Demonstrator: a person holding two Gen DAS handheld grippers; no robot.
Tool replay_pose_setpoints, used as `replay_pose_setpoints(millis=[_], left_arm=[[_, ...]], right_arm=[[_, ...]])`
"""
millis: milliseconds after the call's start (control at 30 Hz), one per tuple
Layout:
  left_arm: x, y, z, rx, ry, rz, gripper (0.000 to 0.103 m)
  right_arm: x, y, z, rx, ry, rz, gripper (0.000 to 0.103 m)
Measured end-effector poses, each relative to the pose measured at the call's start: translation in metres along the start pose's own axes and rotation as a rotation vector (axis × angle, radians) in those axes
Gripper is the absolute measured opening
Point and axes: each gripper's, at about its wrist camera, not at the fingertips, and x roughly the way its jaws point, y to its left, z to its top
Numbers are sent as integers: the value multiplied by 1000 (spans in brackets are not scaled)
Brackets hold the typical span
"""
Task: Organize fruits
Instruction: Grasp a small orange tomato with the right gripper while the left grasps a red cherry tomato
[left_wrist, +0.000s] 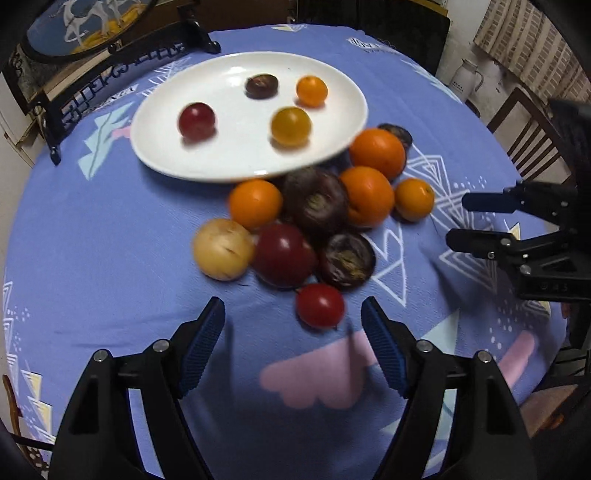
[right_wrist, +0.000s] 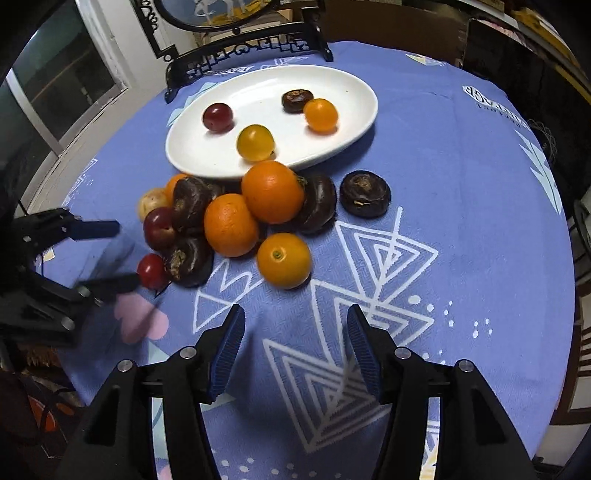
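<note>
A white oval plate (left_wrist: 166, 158) (right_wrist: 184, 158) at the back of the table holds several small fruits: a red one (left_wrist: 196, 121), a dark one, an orange one and a yellow one. In front of it lies a pile of oranges (right_wrist: 272, 191), dark brown fruits (right_wrist: 365, 192), a pale yellow fruit (left_wrist: 222, 248) and red fruits. My left gripper (left_wrist: 293, 309) (right_wrist: 127, 254) is open, with a small red fruit (left_wrist: 320, 305) (right_wrist: 151, 271) just beyond its tips, nearer the right finger. My right gripper (right_wrist: 296, 314) (left_wrist: 458, 219) is open and empty, a small orange (right_wrist: 283, 260) lying just ahead.
A blue patterned cloth (right_wrist: 461, 221) covers the round table. A black ornamental stand (right_wrist: 240, 48) (left_wrist: 110, 66) with a round picture is behind the plate. A wooden chair (left_wrist: 524, 129) and a white jug (left_wrist: 467, 77) are off the table's far right.
</note>
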Motion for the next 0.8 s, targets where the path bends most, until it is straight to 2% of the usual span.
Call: replay_pose_setpoints(millis=[100,167,200,300,533,567,600,800], left_arm=[[11,-2,4,-27,3,1,74],[16,-3,7,-30,10,4,62],[20,-5,7,-25,26,-12,50],[12,-7,5,-13,17,-27,30],[-11,17,-1,-73,-8,-21,30],[-14,21,-1,-87,-12,-18,30],[-17,24,-1,-100,-15,-16,30],[-34,41,6,-154,-49,-23,30]], right_arm=[[-3,4,-3,-16,-12,6,62],[-3,4,-3,-14,-17,8,63],[-2,3,-3,-12,-20,6,63],[2,3,-1,-6,-30,0,63],[26,4,18,-31,-30,-24,61],[31,4,21,-38,-21,-29,42],[33,4,21,-43,-12,-26,34],[20,4,20,-54,3,-4,35]])
